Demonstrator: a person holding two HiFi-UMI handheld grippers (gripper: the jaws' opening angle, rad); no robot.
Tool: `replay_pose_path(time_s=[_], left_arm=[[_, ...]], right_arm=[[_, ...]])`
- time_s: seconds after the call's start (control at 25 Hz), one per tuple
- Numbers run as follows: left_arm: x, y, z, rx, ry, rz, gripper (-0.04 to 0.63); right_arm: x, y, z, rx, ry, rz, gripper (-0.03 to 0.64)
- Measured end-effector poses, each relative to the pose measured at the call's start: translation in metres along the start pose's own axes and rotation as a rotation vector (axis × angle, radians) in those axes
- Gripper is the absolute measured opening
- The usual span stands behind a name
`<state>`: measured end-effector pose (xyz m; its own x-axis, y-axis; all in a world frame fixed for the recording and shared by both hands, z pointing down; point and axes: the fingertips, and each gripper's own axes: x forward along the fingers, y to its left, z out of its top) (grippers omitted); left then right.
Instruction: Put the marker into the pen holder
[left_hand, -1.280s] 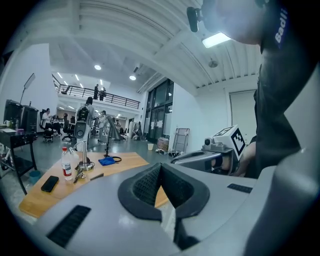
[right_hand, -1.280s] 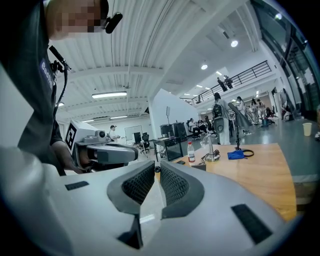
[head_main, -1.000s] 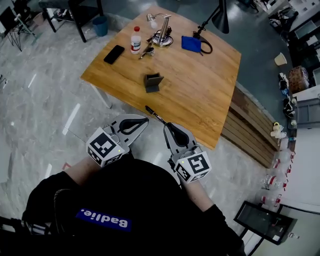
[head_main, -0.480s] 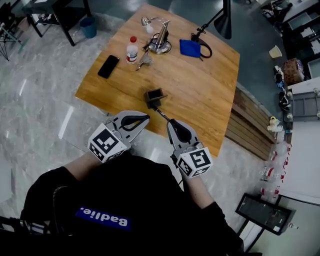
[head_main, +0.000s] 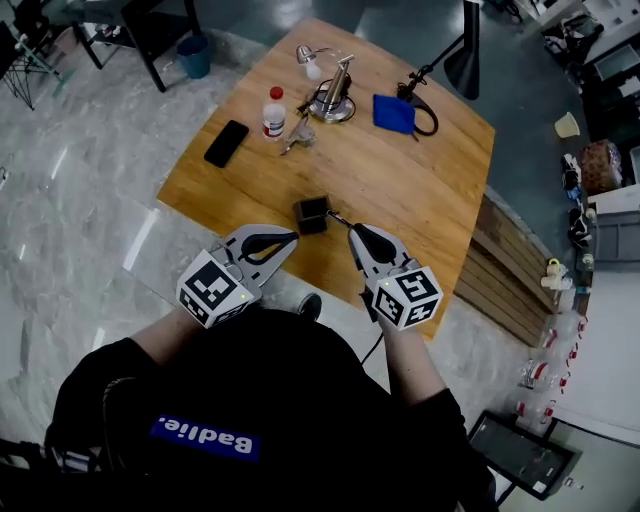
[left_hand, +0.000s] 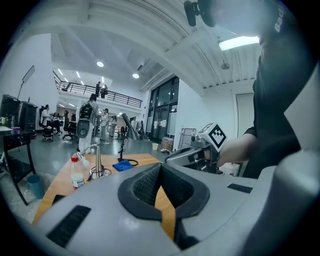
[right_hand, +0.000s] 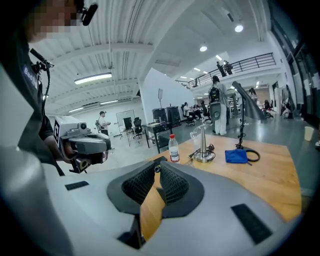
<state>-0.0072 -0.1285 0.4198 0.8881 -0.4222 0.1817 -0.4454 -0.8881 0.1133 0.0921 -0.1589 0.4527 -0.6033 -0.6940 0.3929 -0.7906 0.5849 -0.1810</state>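
A small black pen holder (head_main: 311, 213) stands on the wooden table (head_main: 420, 200) near its front edge. My right gripper (head_main: 353, 231) is shut on a thin black marker (head_main: 338, 219), whose far end reaches the holder's right rim. In the right gripper view the marker (right_hand: 157, 169) shows as a dark end pinched between the ribbed pads, and the holder is mostly hidden behind the jaws. My left gripper (head_main: 291, 238) hovers just off the table's front edge, left of the holder, shut with nothing in it; its jaws (left_hand: 160, 167) are pressed together.
Further back on the table are a black phone (head_main: 226, 143), a white bottle with a red cap (head_main: 273, 112), keys (head_main: 298, 135), a metal stand (head_main: 335, 100), a blue cloth (head_main: 394, 113) and a black lamp (head_main: 465, 55). Marble floor lies left of the table.
My right gripper has carried the marker forward from the table's front edge up to the pen holder. The left gripper has stayed about where it was.
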Motion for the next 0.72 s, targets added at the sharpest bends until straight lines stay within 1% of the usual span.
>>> replay_pose_path(time_s=[0.2,0.32,0.56,0.72], left_arm=[[0.006,0.008,0.002,-0.013,-0.003,0.069,0.009],[0.012,0.011,0.006,-0.017,-0.017,0.090,0.009],[0.017,0.016,0.002,-0.040,-0.013,0.145,0.009],[0.015,0.018,-0.007,-0.065,0.000,0.178,0.009]], right_arm=[[0.021,-0.030,-0.006,0.028,0.087,0.075,0.040],[0.035,-0.043,-0.013,0.035,0.141,0.121,0.040],[0.069,-0.065,-0.039,0.058,0.326,0.253,0.040],[0.091,-0.077,-0.051,0.080,0.414,0.330,0.040]])
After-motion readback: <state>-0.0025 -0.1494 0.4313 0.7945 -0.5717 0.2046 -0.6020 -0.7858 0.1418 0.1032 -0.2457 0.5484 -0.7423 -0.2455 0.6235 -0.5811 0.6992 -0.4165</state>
